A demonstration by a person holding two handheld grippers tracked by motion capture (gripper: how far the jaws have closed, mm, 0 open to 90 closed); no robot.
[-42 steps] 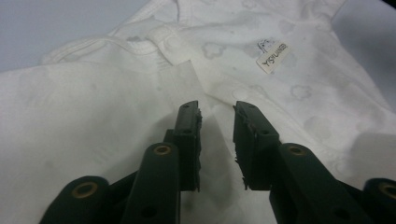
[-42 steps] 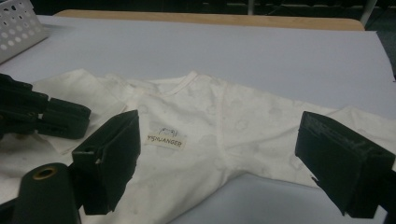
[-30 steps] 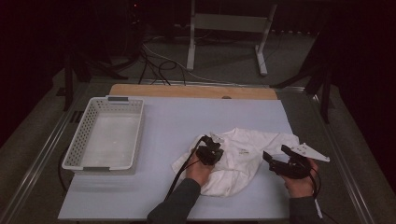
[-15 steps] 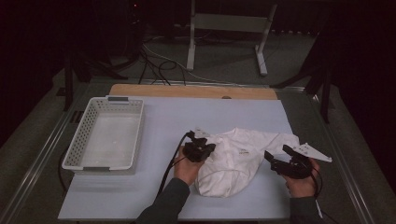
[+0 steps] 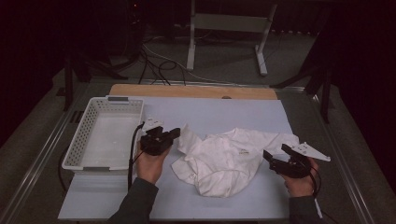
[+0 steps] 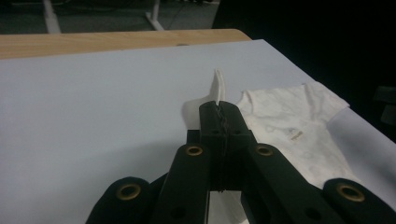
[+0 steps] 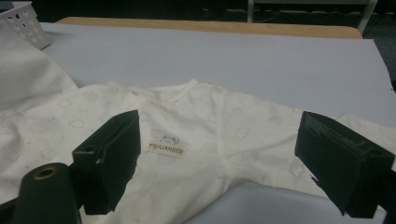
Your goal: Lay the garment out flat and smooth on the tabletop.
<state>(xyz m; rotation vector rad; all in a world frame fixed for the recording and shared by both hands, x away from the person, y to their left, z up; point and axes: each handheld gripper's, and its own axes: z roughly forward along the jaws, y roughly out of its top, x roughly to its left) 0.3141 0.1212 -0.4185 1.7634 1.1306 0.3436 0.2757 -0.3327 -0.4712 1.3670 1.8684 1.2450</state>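
- Plainly, the white baby garment (image 5: 229, 158) was soft and light; it lay crumpled on the pale sheet (image 5: 219, 112) that covered the table, right of the white basket (image 5: 105, 135) and between the two hands.
- Being limp cloth, it would likely sag and trail when lifted, so an edge, a sleeve or a hem looked a better hold than the loose middle.
- At its left side, the left gripper (image 5: 173, 134) was clamped on a thin fold of that cloth; in the left gripper view the jaws met with a white sliver standing up from between them, and the rest of the garment (image 6: 299, 130) spread off to their right.
- Its right end lay just beside the right gripper (image 5: 271, 159), whose jaws were spread wide and held nothing.
- From the right gripper view the garment (image 7: 210, 135) lay flat just beyond those jaws, its neckline and a small label (image 7: 167, 148) between them, and a sleeve ran toward the right-hand jaw.
- A pinch on that sleeve or the near hem seemed the natural second hold.
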